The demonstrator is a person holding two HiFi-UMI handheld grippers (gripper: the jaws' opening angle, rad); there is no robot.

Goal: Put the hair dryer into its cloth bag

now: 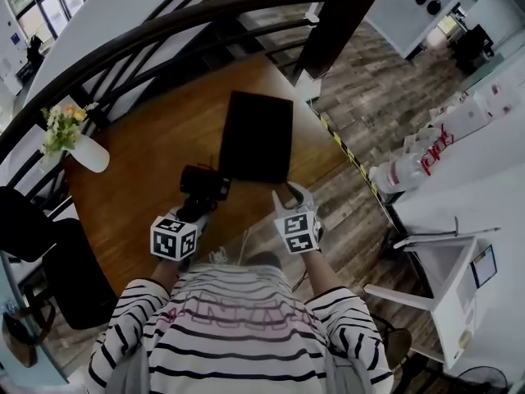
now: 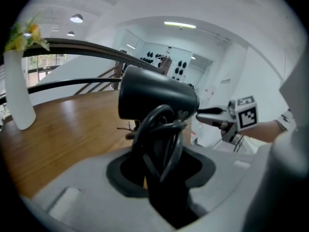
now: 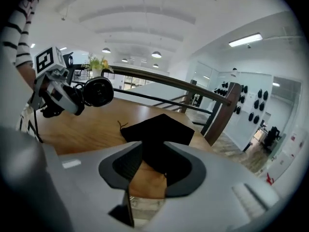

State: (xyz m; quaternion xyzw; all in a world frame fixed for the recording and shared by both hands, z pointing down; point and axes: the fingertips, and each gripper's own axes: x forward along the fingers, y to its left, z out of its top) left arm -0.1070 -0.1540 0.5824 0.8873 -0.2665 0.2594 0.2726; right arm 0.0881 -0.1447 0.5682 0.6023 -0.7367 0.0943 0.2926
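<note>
My left gripper (image 1: 199, 206) clamps the black hair dryer (image 1: 205, 183) over the bench (image 1: 139, 179), at eight o'clock of the flat cloth bag (image 1: 257, 135), while my right gripper (image 1: 291, 194), wide and empty, faces the bag's near edge, likely to open it.

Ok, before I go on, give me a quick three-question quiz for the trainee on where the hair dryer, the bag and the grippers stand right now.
1. True or false: the hair dryer is already inside the cloth bag.
2. Do the jaws of the right gripper stand apart or together?
3. Which one holds the hair dryer? A. the left gripper B. the right gripper C. neither

Key
1. False. It is outside the bag, which lies flat and black on the wooden table.
2. Apart, clamped on nothing, at the bag's near edge.
3. A. Its jaws are closed on the handle with the coiled cord.
</note>
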